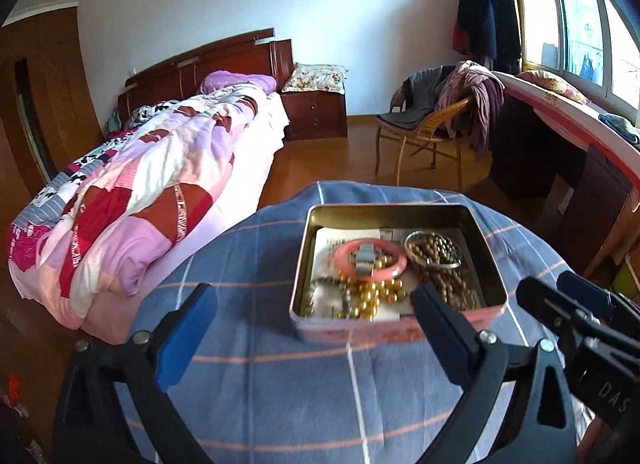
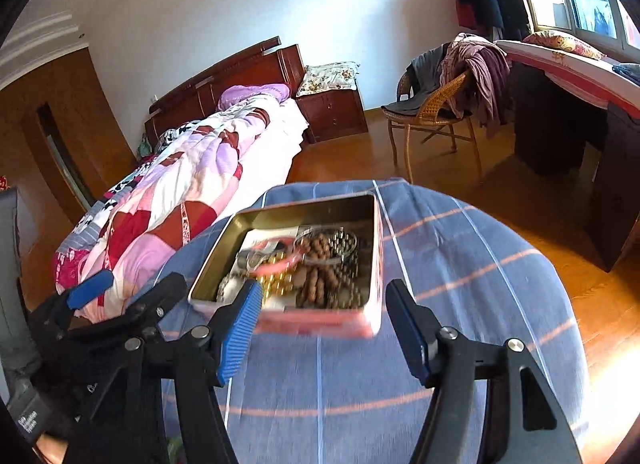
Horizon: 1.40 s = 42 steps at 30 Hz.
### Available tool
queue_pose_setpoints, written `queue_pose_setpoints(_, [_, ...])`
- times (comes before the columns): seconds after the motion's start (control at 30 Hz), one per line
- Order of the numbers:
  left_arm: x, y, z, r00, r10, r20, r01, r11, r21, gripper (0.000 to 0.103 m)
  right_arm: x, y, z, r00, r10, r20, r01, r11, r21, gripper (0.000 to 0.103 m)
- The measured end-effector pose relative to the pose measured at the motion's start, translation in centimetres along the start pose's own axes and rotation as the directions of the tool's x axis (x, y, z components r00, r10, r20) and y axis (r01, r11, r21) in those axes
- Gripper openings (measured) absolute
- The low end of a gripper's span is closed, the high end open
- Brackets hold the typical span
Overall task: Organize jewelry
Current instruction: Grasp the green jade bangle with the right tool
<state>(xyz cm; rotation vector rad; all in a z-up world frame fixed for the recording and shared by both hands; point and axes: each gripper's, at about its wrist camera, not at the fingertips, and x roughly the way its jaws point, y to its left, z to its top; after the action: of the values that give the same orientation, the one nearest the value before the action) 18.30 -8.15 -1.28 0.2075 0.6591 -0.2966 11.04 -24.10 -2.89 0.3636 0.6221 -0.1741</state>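
Observation:
An open pink tin stands on a round table under a blue checked cloth. Inside lie a pink bangle with a small silver clasp piece, gold beads, brown bead strands, a metal ring and a printed paper. My left gripper is open and empty, just before the tin's near wall. My right gripper is open and empty, its fingers either side of the tin's near corner. The right gripper also shows in the left wrist view.
A bed with a pink patchwork quilt stands left of the table. A rattan chair draped with clothes and a dark desk stand beyond on the wooden floor. A nightstand is by the headboard.

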Motion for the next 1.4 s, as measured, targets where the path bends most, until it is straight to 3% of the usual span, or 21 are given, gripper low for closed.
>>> queue_pose_setpoints(0.37, [-4.6,1.1,-3.4,0.998,0.056,0.039,-0.056,0.998,-0.015,0.103,-4.6,0.4,-4.0,1.000,0.026,-0.006,-0.026,1.000,-0.006,0.065])
queue_pose_setpoints(0.8, [-8.7,4.2,-10.9,0.992,0.112,0.056,-0.111,0.994,-0.019,0.103,-7.0,1.9,-8.5,0.999,0.046,-0.021,-0.048,0.996,-0.081,0.065])
queue_pose_setpoints(1.1, [-9.2,7.2,-15.3,0.991,0.135,0.005,-0.134,0.991,-0.024,0.103,-5.8,3.8,-11.2,0.988,0.114,-0.104,-0.128,0.983,-0.134,0.065])
queue_pose_setpoints(1.4, [-8.6,8.7,-16.6,0.992,0.121,-0.032,-0.123,0.991,-0.044,0.103,-2.1,7.9,-12.7,0.963,0.148,-0.227,-0.202,0.950,-0.237,0.065])
